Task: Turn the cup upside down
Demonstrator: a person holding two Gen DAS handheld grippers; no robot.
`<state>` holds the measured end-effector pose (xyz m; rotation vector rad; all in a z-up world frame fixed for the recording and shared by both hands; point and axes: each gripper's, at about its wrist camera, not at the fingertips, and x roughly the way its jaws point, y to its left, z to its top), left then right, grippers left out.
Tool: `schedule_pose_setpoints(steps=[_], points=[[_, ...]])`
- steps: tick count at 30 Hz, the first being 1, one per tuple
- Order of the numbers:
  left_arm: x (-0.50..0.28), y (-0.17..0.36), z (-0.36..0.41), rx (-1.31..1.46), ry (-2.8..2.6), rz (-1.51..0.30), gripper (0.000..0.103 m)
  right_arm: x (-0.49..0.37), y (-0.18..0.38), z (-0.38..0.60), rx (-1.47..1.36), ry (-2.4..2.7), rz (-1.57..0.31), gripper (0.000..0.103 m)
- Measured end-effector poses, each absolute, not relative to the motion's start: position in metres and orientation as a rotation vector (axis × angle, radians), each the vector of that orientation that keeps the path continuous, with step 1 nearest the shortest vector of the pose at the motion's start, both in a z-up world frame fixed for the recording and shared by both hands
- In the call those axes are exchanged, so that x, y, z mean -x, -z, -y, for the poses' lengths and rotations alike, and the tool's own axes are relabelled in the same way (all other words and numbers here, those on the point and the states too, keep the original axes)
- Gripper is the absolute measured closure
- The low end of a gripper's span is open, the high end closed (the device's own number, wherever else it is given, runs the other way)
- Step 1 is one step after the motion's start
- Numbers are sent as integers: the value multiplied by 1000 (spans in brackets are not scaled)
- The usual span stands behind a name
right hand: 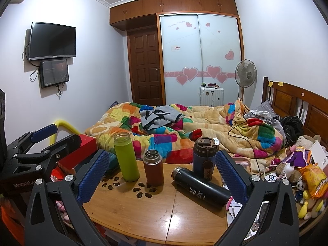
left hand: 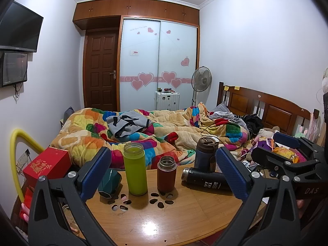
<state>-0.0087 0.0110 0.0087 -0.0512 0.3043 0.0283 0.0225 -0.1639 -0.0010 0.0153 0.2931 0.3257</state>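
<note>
Cup-wise, the dark green cup [left hand: 109,181] is tipped on its side at the table's far-left edge, just ahead of the left gripper's [left hand: 164,172] left finger, which hides part of it. Both grippers are wide open, holding nothing, hovering over the near side of the wooden table [left hand: 164,221].

Between the left gripper's fingers, straight ahead: a lime green bottle [left hand: 134,169] standing upright, a short brown flask [left hand: 166,174] just to its right, and a black bottle [left hand: 205,181] lying flat with its mouth pointing left. A dark blue tumbler [left hand: 205,153] stands behind the black one, near the table's far edge. Open tabletop is mostly on the near side, in front of the paw-print cutouts [left hand: 141,201].

From the right gripper [right hand: 162,176] the cup is mostly hidden behind its left finger; only a teal sliver [right hand: 112,160] shows, left of the lime bottle. That view does show the table's right edge, with toys and a snack bag [right hand: 313,181] past it. The left view instead shows the red box [left hand: 48,165] off the table's left side. Each view catches the other gripper off to the side.
</note>
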Motion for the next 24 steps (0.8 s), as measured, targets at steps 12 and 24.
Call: schedule_pose_setpoints(steps=[12, 24], points=[[6, -8, -8, 68, 8, -325, 0, -22, 2, 162, -11, -325, -296, 0], [-19, 42, -14, -6, -63, -324, 0, -85, 53, 193, 39, -274, -488, 0]])
